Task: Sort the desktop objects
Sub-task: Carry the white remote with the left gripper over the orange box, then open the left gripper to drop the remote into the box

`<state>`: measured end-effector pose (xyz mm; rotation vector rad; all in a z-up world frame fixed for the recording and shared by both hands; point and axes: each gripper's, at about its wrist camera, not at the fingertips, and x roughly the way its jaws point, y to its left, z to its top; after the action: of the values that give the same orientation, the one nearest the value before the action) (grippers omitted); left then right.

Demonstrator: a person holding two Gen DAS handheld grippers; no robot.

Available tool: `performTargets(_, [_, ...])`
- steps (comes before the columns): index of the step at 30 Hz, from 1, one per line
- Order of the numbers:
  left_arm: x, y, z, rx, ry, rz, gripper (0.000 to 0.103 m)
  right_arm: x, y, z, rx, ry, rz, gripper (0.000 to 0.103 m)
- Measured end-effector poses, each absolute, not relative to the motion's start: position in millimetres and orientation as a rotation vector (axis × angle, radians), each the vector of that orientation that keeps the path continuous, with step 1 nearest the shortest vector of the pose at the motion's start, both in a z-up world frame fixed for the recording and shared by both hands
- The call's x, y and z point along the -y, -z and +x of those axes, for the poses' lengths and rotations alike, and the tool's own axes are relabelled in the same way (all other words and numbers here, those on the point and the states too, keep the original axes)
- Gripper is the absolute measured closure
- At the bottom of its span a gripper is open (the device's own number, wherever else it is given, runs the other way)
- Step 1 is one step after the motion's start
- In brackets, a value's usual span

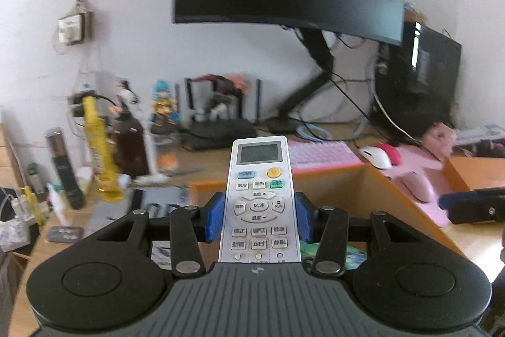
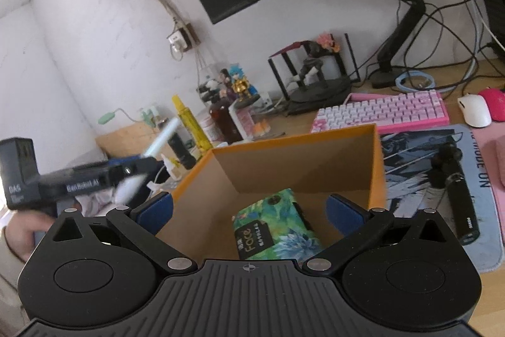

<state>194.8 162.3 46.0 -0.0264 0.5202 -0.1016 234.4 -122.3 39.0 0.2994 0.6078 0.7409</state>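
Note:
My left gripper (image 1: 258, 218) is shut on a white air-conditioner remote (image 1: 259, 179), held upright above the desk just left of the orange cardboard box (image 1: 334, 176). In the right wrist view the left gripper (image 2: 132, 176) shows blurred at the left with the remote (image 2: 164, 136) sticking up. My right gripper (image 2: 249, 210) is open and empty, its blue pads straddling the near part of the orange box (image 2: 375, 160). A green floral packet (image 2: 274, 226) lies inside the box. The right gripper's blue tip (image 1: 467, 198) shows at the right in the left wrist view.
A pink keyboard (image 2: 382, 112), white mouse (image 2: 476, 109), black cylinder (image 2: 454, 191) on a printed mat (image 2: 419, 153), and a pink doll (image 1: 419, 160) lie right of the box. Bottles (image 2: 192, 125), figurines (image 2: 240, 84) and the monitor arm (image 2: 401, 21) stand behind.

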Motion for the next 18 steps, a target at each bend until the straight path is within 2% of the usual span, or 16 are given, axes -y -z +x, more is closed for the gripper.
performTargets(11, [-103, -1, 247, -0.759, 0.242, 0.100, 0.055, 140, -22, 226, -0.649, -0.739, 0.303, 0.000])
performTargets(18, [-92, 13, 261, -0.841, 0.241, 0.180, 0.055, 146, -17, 226, -0.662, -0.748, 0.317, 0.000])
